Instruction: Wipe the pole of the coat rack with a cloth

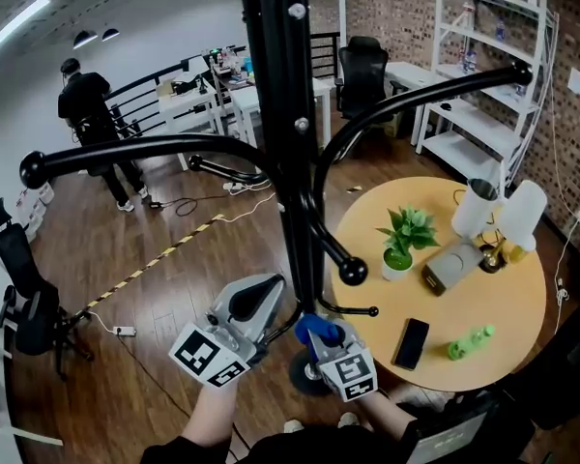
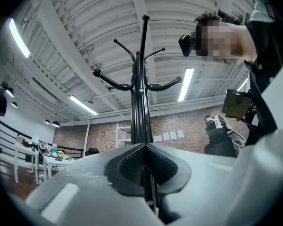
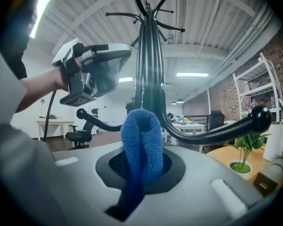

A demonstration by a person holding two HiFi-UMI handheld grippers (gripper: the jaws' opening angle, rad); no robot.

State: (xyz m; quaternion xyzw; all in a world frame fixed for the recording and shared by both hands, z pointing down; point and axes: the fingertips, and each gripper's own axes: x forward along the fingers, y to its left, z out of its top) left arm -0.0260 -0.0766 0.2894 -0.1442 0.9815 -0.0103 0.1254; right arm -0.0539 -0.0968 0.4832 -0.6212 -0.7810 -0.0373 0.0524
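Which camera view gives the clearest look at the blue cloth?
The right gripper view: the blue cloth fills its centre, folded and pinched between the right gripper's fingers, in front of the coat rack pole. The head view shows only a small blue patch of it. The left gripper view shows none.

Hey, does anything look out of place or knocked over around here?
One thing: the green plastic bottle lies on its side on the round wooden table, beside the black phone. No spill shows around it.

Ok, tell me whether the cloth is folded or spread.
Folded: the blue cloth is doubled into a loop, pinched in the right gripper.
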